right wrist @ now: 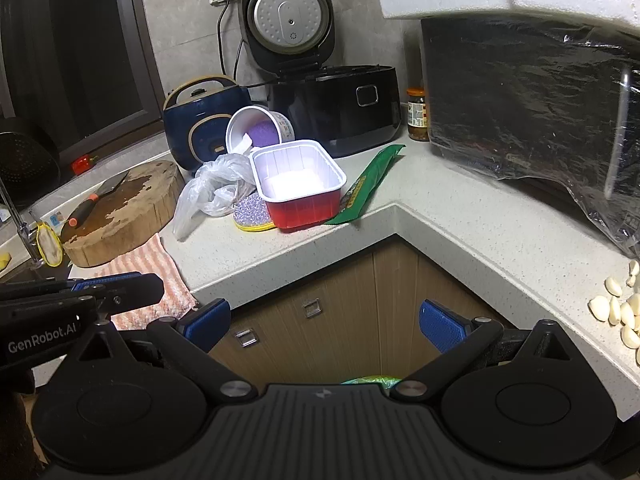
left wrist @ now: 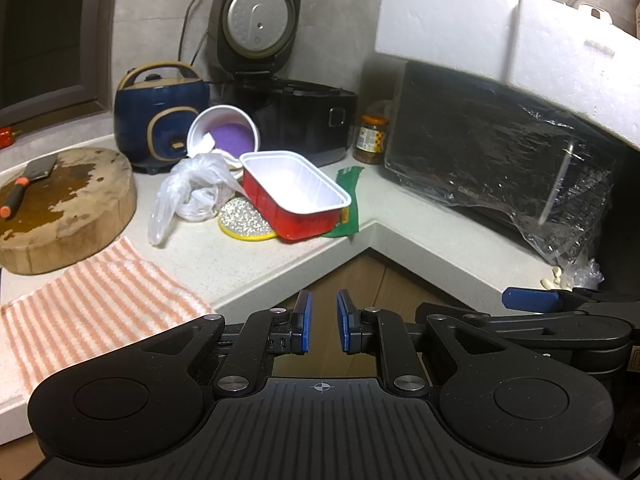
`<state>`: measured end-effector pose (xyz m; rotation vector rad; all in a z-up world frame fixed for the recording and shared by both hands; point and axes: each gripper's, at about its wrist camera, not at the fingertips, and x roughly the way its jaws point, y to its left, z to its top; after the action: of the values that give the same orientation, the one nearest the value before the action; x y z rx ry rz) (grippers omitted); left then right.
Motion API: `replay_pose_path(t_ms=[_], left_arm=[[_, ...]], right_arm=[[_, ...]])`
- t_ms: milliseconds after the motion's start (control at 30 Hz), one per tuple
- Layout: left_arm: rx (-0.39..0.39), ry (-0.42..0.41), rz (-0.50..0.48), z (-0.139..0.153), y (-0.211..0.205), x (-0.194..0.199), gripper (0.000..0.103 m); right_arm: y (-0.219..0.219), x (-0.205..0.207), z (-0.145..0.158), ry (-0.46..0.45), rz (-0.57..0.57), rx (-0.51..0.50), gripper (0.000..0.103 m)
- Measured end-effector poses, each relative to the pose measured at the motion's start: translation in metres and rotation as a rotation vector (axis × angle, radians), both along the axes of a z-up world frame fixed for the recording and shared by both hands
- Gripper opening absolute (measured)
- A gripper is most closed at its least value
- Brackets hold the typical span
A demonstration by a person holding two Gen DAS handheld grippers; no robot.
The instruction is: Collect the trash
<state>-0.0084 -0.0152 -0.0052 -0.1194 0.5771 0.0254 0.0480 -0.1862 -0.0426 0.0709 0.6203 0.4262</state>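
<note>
A heap of trash lies at the inner corner of the counter (left wrist: 256, 264). It holds a red tray with a white inside (left wrist: 294, 196) (right wrist: 298, 184), a tipped white cup with a purple bottom (left wrist: 224, 132) (right wrist: 256, 128), a crumpled clear plastic bag (left wrist: 188, 196) (right wrist: 212, 190), a green wrapper (left wrist: 347, 204) (right wrist: 366, 188) and a round yellow-rimmed foil lid (left wrist: 244, 220) (right wrist: 250, 212). My left gripper (left wrist: 324, 296) hovers short of the counter edge, jaws narrowly apart with nothing between them. My right gripper (right wrist: 326, 308) stands wide open and empty beside it, over the cabinet fronts.
A round wooden block (left wrist: 68, 208) bearing a cleaver (left wrist: 28, 184) sits left, above a striped cloth (left wrist: 92, 300). Behind the trash stand a blue cooker (left wrist: 156, 120), an open black cooker (left wrist: 296, 120) and a jar (left wrist: 372, 140). A plastic-wrapped black appliance (left wrist: 500, 160) under foam boxes and garlic cloves (right wrist: 620, 308) fill the right.
</note>
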Motion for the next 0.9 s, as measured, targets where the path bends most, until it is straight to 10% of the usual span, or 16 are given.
replay_pose_path(t_ms=[900], left_arm=[[-0.093, 0.043, 0.041, -0.005, 0.058, 0.050, 0.017]], right_arm=[[0.013, 0.021, 0.000, -0.003, -0.038, 0.023, 0.101]])
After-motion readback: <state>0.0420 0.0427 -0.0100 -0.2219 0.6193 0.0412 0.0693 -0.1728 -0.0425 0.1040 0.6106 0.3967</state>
